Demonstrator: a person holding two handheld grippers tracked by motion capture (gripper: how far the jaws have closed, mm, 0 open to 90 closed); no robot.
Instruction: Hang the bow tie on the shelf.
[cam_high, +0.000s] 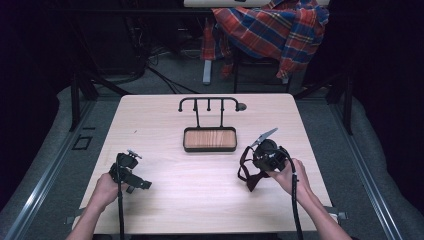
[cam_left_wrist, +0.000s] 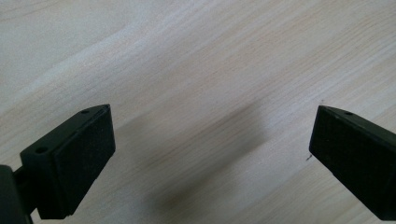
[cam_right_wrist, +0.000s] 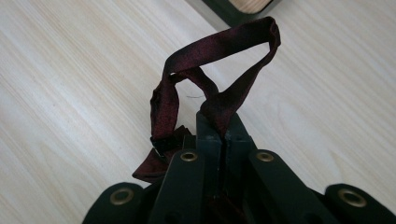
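Note:
A dark red bow tie (cam_right_wrist: 211, 50) with a looped strap hangs from my right gripper (cam_right_wrist: 222, 120), whose jaws are shut on the strap. In the high view the right gripper (cam_high: 261, 161) is held low over the right side of the table, and the bow tie (cam_high: 245, 173) dangles on its left side, down to the wood. My left gripper (cam_left_wrist: 212, 111) is open, jaws wide apart above bare wood with nothing between them. It sits at the table's left front (cam_high: 131, 171). A black hook stand (cam_high: 209, 104) rises from a wood-lined tray (cam_high: 210, 139) at the table's middle back.
The light wooden table (cam_high: 165, 120) has bare surface between the grippers and in front of the tray. A plaid shirt (cam_high: 272, 30) is draped over a chair beyond the far edge. Dark floor and cables surround the table.

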